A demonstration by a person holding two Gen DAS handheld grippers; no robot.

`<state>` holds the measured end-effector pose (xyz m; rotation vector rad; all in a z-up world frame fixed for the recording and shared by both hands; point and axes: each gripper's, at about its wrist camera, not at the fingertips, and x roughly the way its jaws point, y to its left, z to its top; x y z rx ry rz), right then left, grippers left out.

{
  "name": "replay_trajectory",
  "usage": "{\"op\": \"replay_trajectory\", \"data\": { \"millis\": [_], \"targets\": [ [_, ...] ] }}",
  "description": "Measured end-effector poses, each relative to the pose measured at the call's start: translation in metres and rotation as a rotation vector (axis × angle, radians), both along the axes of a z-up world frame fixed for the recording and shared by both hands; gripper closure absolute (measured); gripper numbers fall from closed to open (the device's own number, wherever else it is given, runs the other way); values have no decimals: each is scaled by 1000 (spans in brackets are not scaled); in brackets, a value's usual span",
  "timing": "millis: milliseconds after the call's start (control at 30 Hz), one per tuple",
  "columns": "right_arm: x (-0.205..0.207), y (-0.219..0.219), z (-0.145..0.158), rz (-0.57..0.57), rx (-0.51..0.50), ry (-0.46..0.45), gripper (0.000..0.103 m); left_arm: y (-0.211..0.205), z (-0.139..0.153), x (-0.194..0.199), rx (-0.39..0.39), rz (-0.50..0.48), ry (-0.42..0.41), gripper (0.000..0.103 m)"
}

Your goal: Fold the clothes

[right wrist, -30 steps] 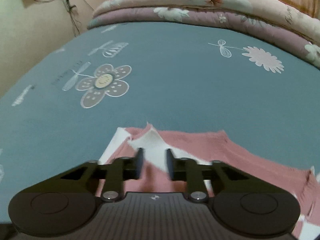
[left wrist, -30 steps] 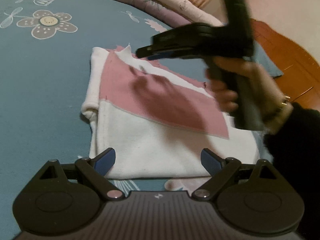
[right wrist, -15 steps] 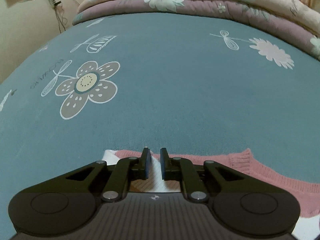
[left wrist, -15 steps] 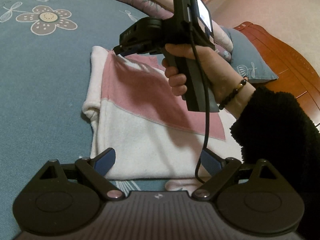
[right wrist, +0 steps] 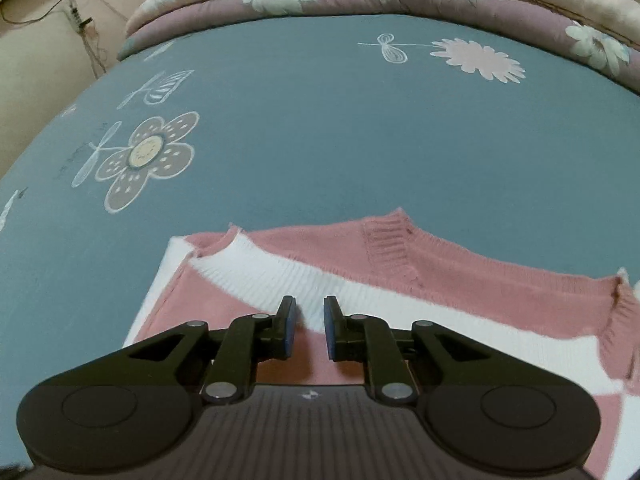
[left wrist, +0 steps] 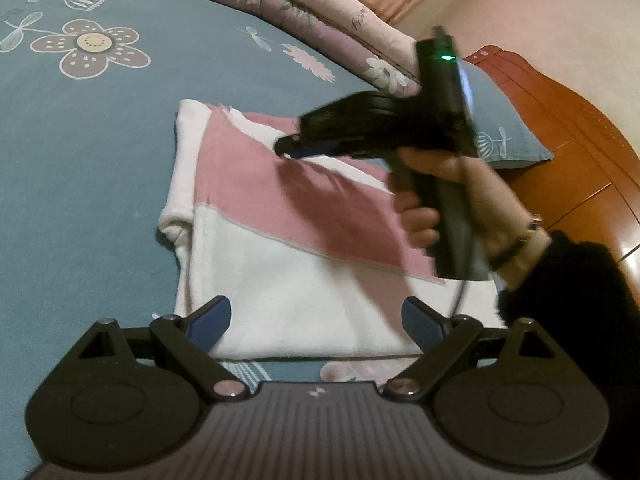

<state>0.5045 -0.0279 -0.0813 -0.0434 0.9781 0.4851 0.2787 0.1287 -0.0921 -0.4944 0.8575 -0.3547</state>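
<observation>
Right claw (left wrist: pixel 286 148) motion-blurred in left view, gap unreadable there. Hand (left wrist: pixel 460 200) and claw hide sweater's (left wrist: pixel 288 280) right side. Sweater cut off by right view's lower edge.

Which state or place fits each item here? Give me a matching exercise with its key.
Items:
1. left hand-held gripper
2. right hand-held gripper
3. sweater
4. pillow

States or places:
A. lying folded on the blue sheet
B. jaws wide apart, at the sweater's near hem
C. beside the wooden headboard
D. jaws narrowly apart, empty, above the sweater

Pairs: 1-B, 2-D, 3-A, 4-C
</observation>
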Motion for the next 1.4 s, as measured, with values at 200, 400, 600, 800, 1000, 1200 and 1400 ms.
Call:
{"op": "replay_trajectory", "data": {
  "millis": [200, 400, 600, 800, 1000, 1200, 1400],
  "targets": [
    [13, 12, 0, -38, 13, -28, 83, -5, 2, 2, 14, -14, 4, 11],
    [-17, -9, 18, -4, 74, -48, 70, 0, -1, -2, 13, -2, 17, 11],
    [-27, -8, -2, 29, 38, -5, 68, -6, 0, -2, 32, -4, 17, 11],
    [-40, -14, 17, 43, 69, -26, 63, 2, 5, -6, 31, -3, 11, 11],
    [-72, -39, 17, 43, 6, -73, 54, 25, 15, -9, 13, 65, -4, 10],
    [-96, -60, 9, -5, 17, -63, 53, 37, 17, -9, -12, 92, -4, 9],
    [-145, -31, 13, 140, 72, -100, 53, 58, 21, -11, -32, 185, -6, 9]
  ]
}}
